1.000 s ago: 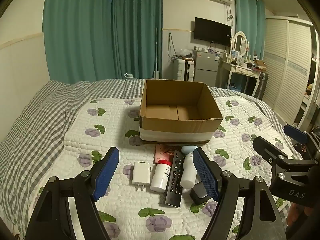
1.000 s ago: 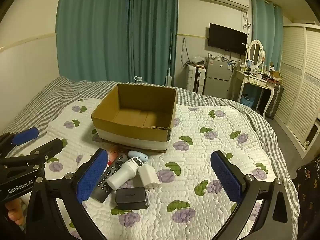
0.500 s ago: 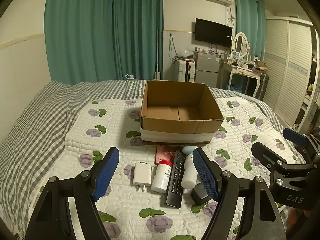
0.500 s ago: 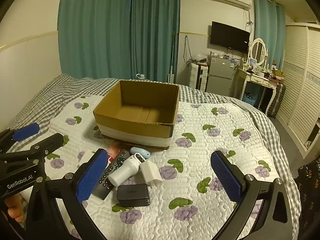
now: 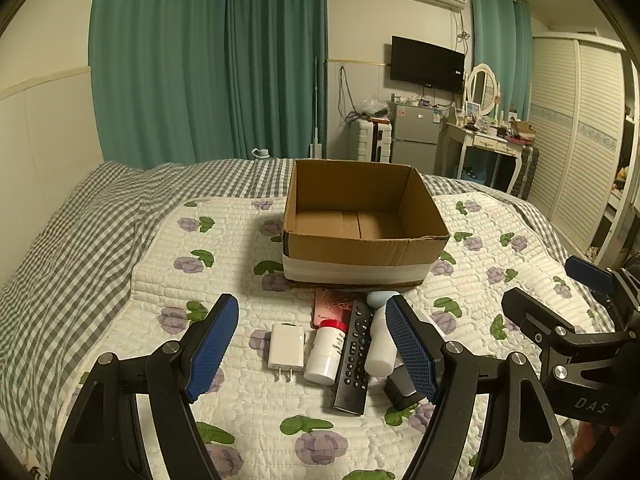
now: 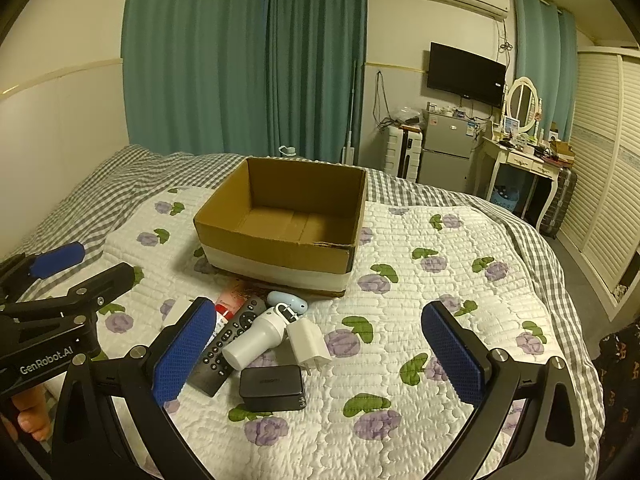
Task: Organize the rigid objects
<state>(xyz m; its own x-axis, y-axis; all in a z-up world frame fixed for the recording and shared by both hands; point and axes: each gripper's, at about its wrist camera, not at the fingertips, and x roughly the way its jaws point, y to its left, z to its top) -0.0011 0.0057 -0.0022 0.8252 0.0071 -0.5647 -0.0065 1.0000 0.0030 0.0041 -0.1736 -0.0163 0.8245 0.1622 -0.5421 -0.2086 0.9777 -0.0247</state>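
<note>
An empty cardboard box (image 5: 362, 254) (image 6: 276, 246) sits on the quilted bed. In front of it lies a cluster: a white charger (image 5: 285, 347), a red-capped white bottle (image 5: 326, 350), a black remote (image 5: 354, 356) (image 6: 228, 346), a white cylinder (image 5: 380, 344) (image 6: 256, 338), a pale blue case (image 6: 287, 300), a pink card (image 5: 333, 306), a second white plug (image 6: 307, 341) and a black adapter (image 6: 272, 386). My left gripper (image 5: 312, 348) hovers open over the cluster. My right gripper (image 6: 318, 354) is open, wide, just right of the items. Neither holds anything.
The bed's flowered quilt (image 6: 420, 300) has free room right of the box. Grey checked bedding (image 5: 80, 232) runs along the left. Teal curtains, a small fridge (image 6: 444, 152), a dressing table (image 6: 516, 160) and a wardrobe stand beyond the bed.
Both views have shifted only slightly; the box and items sit a touch nearer. Both grippers stay open, and nothing on the bed has moved.
</note>
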